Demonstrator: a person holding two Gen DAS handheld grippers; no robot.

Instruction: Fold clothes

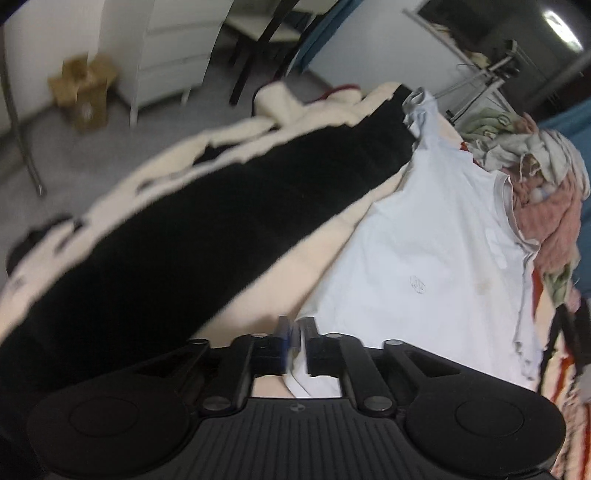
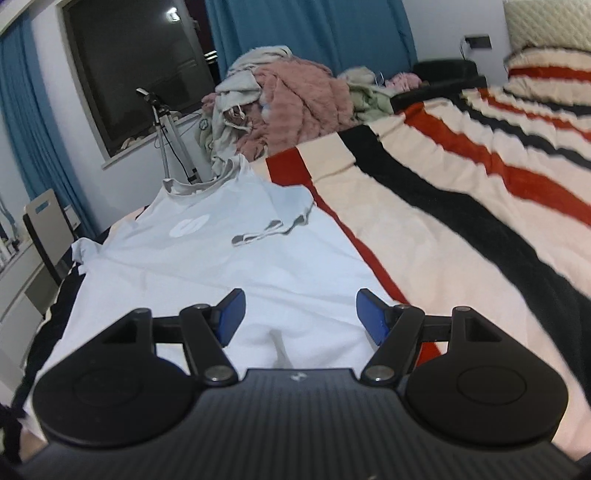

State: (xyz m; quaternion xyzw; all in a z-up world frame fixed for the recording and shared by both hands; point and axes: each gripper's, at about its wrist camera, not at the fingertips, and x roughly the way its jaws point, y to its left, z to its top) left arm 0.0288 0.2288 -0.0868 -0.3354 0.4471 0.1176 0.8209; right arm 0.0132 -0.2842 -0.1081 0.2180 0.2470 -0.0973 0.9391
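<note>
1. pale shirt (image 2: 207,266) lies spread flat on the striped bed (image 2: 461,221), collar at 12 o'clock.
2. left tongs (image 1: 295,332) pinch its hem, likely to fold.
3. right tongs (image 2: 299,314) gape wide over the hem.
4. clothes pile (image 2: 288,99) waits at 12 o'clock.

I see blue curtains (image 2: 314,33) flanking a dark window (image 2: 136,74), white drawers (image 1: 177,55), a grey floor (image 1: 85,155) and a cardboard box (image 1: 83,90).
</note>
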